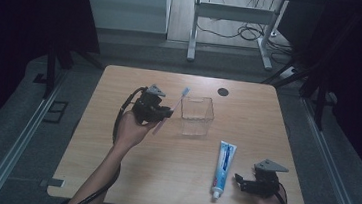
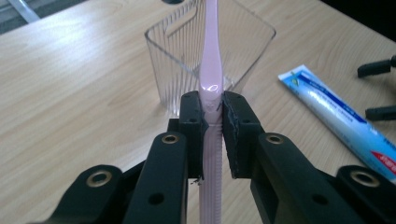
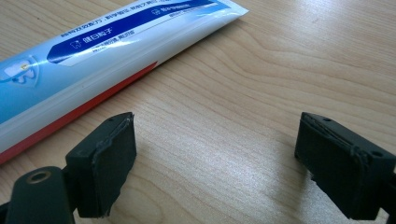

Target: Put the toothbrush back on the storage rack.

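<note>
Left tongs (image 2: pixel 212 112) clamp a pink toothbrush (image 2: pixel 210 70) mid-handle, raised beside the clear holder (image 2: pixel 163 56) near the counter's (image 1: pixel 120 83) far edge, apparently for insertion. Right tongs (image 3: pixel 215 163) rest wide apart, empty, beside the toothpaste tube (image 3: pixel 93 51) at the near right corner.

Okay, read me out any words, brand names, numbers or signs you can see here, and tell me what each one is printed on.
"健白…": white characters on the dark blue band of the toothpaste tube, right gripper view; the characters after them are unclear.
Smaller white print farther along that band: too blurred to read.
Red patch near the tube's lower end, left gripper view: print too small to read.
Pink toothbrush, clear cup, tongs, table: no text visible.
</note>
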The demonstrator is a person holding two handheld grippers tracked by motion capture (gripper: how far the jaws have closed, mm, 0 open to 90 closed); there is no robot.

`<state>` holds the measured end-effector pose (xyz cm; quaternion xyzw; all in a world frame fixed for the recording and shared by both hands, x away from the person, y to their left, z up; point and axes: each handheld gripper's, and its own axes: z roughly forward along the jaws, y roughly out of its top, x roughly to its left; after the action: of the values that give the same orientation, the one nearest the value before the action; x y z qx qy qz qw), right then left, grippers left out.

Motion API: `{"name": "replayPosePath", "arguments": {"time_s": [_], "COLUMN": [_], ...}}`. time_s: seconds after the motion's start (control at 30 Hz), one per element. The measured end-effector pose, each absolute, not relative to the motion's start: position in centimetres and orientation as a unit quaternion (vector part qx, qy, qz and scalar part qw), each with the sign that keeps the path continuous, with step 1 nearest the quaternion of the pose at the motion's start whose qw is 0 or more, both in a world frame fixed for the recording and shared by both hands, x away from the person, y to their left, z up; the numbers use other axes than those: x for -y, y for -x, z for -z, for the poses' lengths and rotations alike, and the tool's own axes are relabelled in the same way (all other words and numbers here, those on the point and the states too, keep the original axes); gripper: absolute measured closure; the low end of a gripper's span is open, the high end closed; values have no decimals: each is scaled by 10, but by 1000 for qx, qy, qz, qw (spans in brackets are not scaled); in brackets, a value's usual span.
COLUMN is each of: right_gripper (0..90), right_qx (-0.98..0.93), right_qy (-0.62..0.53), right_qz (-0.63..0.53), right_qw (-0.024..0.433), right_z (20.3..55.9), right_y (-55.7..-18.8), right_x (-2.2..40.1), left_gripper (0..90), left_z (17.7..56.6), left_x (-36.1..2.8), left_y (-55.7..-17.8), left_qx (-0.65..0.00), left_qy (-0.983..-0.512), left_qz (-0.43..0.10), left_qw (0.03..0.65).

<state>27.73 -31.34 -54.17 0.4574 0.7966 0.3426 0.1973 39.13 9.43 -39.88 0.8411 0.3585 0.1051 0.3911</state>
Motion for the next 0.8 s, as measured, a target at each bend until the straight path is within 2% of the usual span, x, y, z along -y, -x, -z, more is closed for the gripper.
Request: {"name": "replayPosePath", "arguments": {"time_s": [0.8], "right_gripper": [125], "right_qx": [-797], "right_qy": [-456], "right_qz": [-343], "right_qw": [195], "right_z": [542], "right_y": [-277], "right_x": [313], "left_gripper": [790], "left_z": [379], "left_x": [-54], "left_y": [-422], "left_qx": [-354], "left_qy": [-818], "left_qz": [-125], "left_qw": [436]}}
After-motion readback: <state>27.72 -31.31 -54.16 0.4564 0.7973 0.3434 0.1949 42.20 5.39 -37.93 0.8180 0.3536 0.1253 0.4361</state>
